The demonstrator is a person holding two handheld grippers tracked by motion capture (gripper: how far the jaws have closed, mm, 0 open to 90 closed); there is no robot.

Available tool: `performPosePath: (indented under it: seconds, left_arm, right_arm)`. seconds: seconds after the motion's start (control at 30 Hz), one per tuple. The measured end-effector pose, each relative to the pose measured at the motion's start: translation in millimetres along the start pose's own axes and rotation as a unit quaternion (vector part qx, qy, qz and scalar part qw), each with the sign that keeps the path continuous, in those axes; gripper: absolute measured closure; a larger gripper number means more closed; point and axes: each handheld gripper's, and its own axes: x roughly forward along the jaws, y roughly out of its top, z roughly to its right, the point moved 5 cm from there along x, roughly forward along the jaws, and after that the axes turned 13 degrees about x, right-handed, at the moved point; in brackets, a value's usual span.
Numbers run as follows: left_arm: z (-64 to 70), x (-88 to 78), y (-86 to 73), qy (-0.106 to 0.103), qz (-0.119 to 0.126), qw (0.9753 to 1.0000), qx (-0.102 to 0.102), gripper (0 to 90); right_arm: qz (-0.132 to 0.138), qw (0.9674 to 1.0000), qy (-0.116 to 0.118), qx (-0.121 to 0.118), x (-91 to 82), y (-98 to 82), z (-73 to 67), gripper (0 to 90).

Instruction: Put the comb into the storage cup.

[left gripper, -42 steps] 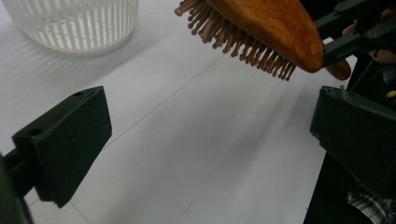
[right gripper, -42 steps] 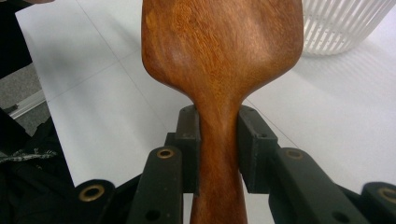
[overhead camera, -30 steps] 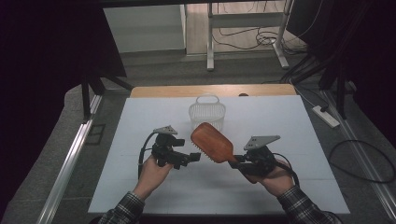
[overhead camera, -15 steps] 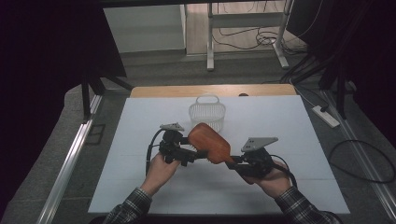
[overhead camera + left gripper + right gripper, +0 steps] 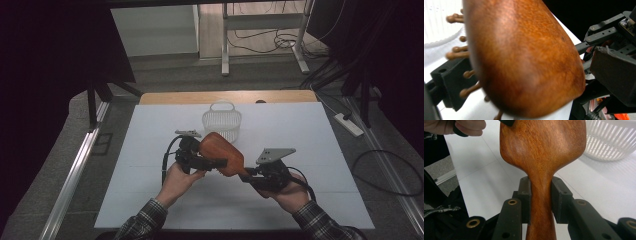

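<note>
A brown wooden hairbrush (image 5: 222,152) is held above the white table, head toward the basket. My right gripper (image 5: 245,174) is shut on its narrow handle; in the right gripper view both pads (image 5: 560,197) press the handle (image 5: 541,195) from either side. My left gripper (image 5: 219,162) reaches in from the left at the brush head. In the left gripper view the smooth back of the hairbrush (image 5: 524,57) sits between the jaws, bristles (image 5: 467,91) toward the left jaw. A small gap shows at the right jaw, so the left gripper is open.
A white slatted basket (image 5: 221,121) with a handle stands just beyond the brush, mid-table, and it looks empty. The white table (image 5: 310,130) has a wooden strip at its far edge. Dark floor, cables and a power strip (image 5: 350,125) lie around it.
The left gripper has moved right, up to the brush, and its jaws now straddle the head. The right gripper has shifted the brush slightly toward the left.
</note>
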Motion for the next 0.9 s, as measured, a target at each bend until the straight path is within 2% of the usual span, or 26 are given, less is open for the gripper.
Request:
performPosePath:
  seconds: [0.2,0.27,0.4,0.47,0.5,0.57,0.67,0.8,0.9]
  left_arm:
    - [1.7,2.8,0.2,-0.005,-0.002,1.0,-0.005,2.8]
    - [2.0,2.1,0.5,-0.011,-0.001,0.9999,-0.009,5.9]
    - [2.9,1.0,0.7,-0.041,0.012,0.9987,-0.029,16.0]
    - [2.1,0.2,0.5,-0.037,0.012,0.9988,-0.031,20.2]
    - [1.7,-0.5,0.5,-0.041,0.015,0.9984,-0.037,22.1]
    - [0.1,-2.2,0.1,-0.055,0.023,0.9968,-0.053,26.7]
    - [-1.2,-4.0,-0.9,-0.073,0.027,0.9948,-0.066,32.6]
    - [-2.4,-7.4,-0.3,-0.107,0.046,0.99,-0.08,44.6]
    - [-3.0,-8.2,-0.1,-0.115,0.049,0.9888,-0.082,48.4]
  right_arm:
    - [0.003,1.0,0.002,-0.002,0.0,0.4,-1.2,71.9]
    - [0.004,1.0,0.002,-0.004,0.1,0.4,-1.5,71.9]
    - [0.006,0.9999,0.001,-0.009,0.5,0.4,-2.6,71.9]
    - [0.007,0.9999,0.002,-0.009,0.8,0.3,-2.8,71.9]
    - [0.007,0.9999,0.002,-0.008,0.7,0.3,-2.9,71.9]
    - [0.007,0.9999,0.003,-0.01,0.6,0.0,-3.0,71.9]
    - [0.004,0.9999,0.0,-0.014,1.2,-0.9,-2.7,71.9]
    - [-0.011,0.9996,-0.005,-0.024,5.8,-4.3,-2.4,72.1]
    - [-0.016,0.9994,-0.008,-0.028,9.7,-5.4,-3.2,72.0]
